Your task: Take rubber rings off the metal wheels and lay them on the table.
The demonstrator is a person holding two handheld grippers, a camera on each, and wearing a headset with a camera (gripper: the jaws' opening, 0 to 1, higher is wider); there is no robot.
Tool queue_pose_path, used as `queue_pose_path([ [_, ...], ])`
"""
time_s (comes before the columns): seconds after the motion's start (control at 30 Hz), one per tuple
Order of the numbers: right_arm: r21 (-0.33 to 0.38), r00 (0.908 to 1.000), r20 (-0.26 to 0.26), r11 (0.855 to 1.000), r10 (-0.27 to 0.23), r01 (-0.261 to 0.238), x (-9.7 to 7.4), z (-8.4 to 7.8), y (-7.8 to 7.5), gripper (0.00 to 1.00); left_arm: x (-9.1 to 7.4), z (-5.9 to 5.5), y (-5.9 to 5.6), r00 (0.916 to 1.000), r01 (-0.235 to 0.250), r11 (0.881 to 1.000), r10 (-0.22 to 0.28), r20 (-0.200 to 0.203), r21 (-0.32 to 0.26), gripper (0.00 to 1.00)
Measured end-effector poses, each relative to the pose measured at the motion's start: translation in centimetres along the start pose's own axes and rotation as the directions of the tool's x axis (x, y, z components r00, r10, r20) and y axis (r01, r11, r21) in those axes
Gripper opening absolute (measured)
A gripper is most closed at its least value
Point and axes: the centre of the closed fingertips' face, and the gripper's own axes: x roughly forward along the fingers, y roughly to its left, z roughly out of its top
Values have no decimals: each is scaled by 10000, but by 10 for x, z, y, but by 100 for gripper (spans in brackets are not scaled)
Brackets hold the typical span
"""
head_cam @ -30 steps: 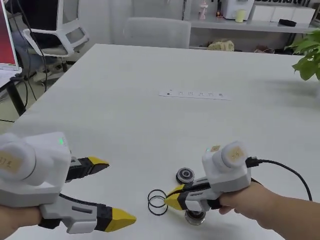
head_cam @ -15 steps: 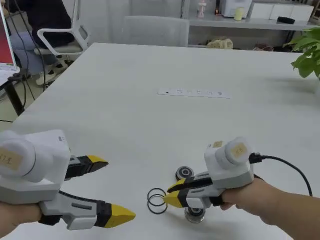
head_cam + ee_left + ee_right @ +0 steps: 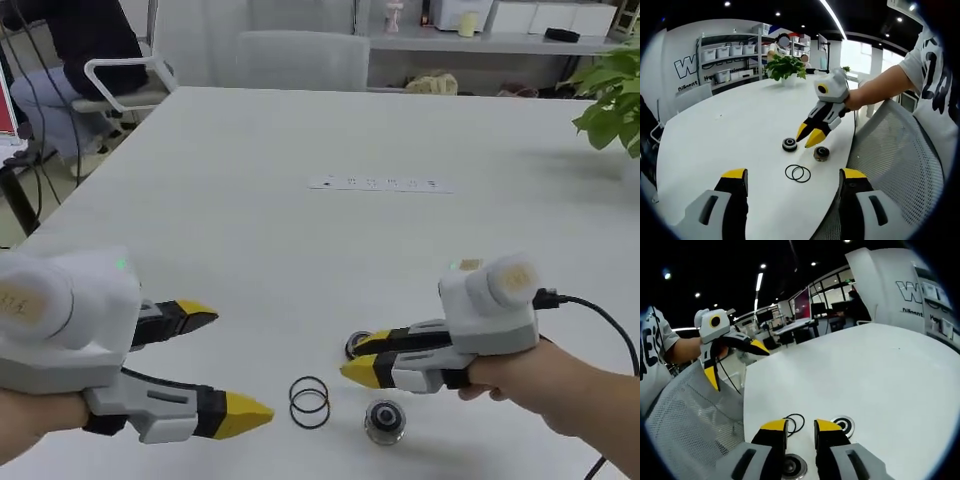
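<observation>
Two black rubber rings [image 3: 310, 401] [image 3: 798, 173] [image 3: 792, 422] lie overlapping on the white table [image 3: 300, 250]. One metal wheel [image 3: 385, 421] [image 3: 821, 153] [image 3: 792, 466] stands just right of them. A second wheel [image 3: 353, 346] [image 3: 789, 144] [image 3: 844, 425], dark-rimmed, sits behind it, partly hidden by my right gripper's jaws. My right gripper [image 3: 358, 358] [image 3: 801, 429] hovers above the wheels, jaws a little apart, holding nothing. My left gripper [image 3: 228, 363] [image 3: 792, 177] is wide open, left of the rings, and holds nothing.
A white power strip [image 3: 380, 184] lies mid-table. A green plant [image 3: 610, 95] is at the far right and an empty chair [image 3: 300, 60] stands behind the table. A person sits at the far left [image 3: 70, 40]. A black cable [image 3: 600, 320] trails from the right gripper.
My right gripper has drawn back to the right and upward, away from the rings and off the near wheel, and its jaws have parted slightly. The left gripper has barely moved.
</observation>
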Motion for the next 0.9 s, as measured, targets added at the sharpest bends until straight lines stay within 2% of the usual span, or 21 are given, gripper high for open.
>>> queue_pose_path([
  [0.33, 204, 9978, 365, 9983, -545, 538, -19, 1, -18, 21, 12, 12, 8, 9999, 165, 9997, -165, -1, 173, 70],
  [0.67, 246, 9949, 451, 9958, -897, 887, -26, -3, -30, 24, 27, 20, 14, 9995, 326, 9992, -326, 8, 229, 68],
  [0.9, 251, 9923, 366, 9928, -1180, 1171, -28, -10, -41, 26, 35, 21, 18, 9988, 473, 9989, -472, 104, -58, 65],
])
